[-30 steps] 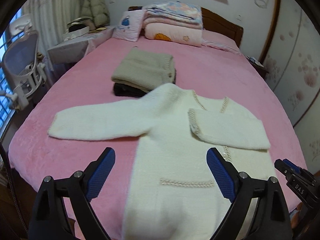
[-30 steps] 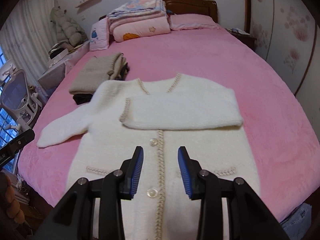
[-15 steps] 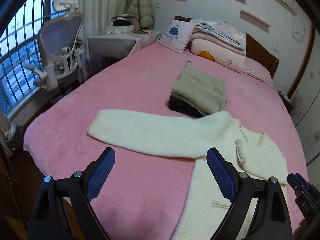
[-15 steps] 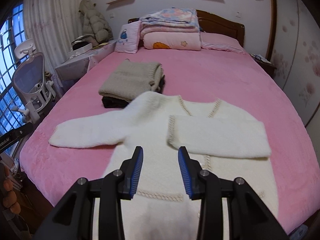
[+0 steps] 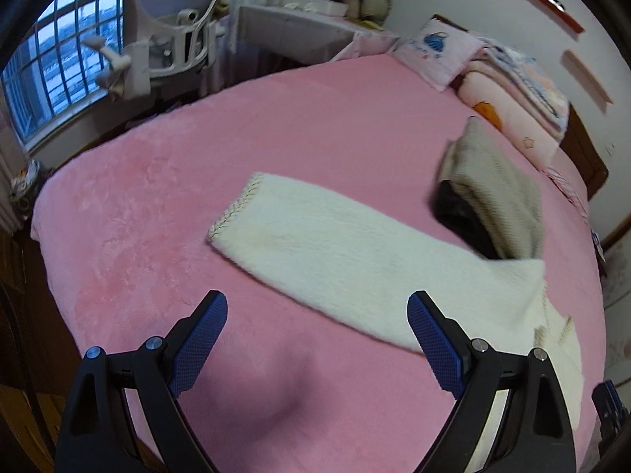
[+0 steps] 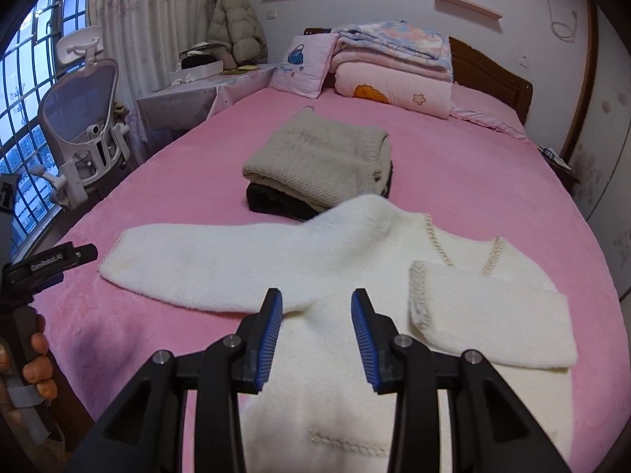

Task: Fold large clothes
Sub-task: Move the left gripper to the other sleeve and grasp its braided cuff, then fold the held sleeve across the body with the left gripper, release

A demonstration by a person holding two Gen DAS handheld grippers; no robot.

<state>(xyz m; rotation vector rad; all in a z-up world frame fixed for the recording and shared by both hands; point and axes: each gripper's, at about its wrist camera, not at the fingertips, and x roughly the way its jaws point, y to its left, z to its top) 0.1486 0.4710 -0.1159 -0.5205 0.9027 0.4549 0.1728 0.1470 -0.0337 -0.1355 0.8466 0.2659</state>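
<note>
The bed [image 6: 453, 165], under its pink blanket, carries everything. On it the white cardigan [image 6: 355, 339] lies flat, front up; one sleeve is already folded across the chest, and the other sleeve [image 5: 315, 244] stretches straight out to the side, its braided cuff [image 5: 232, 209] well away from the body. Just behind the shoulder sits a stack of folded clothes [image 6: 319, 161], beige on top of something dark, touching or nearly touching the cardigan.

The step in hand looks like folding that outstretched sleeve in. To do it well, pinch the cuff edge only, without catching the blanket, then carry it low across the chest to lie on the folded sleeve, keeping clear of the stack.

The left hand-held gripper [image 5: 317, 331] tilts steeply down over bare blanket just beside the sleeve, its blue pads wide apart with nothing between them. The right hand-held gripper [image 6: 317, 315] hovers over the underarm, angled down, jaws partly apart and empty. In the right view a hand [image 6: 31, 358] grips the left tool's handle.
</note>
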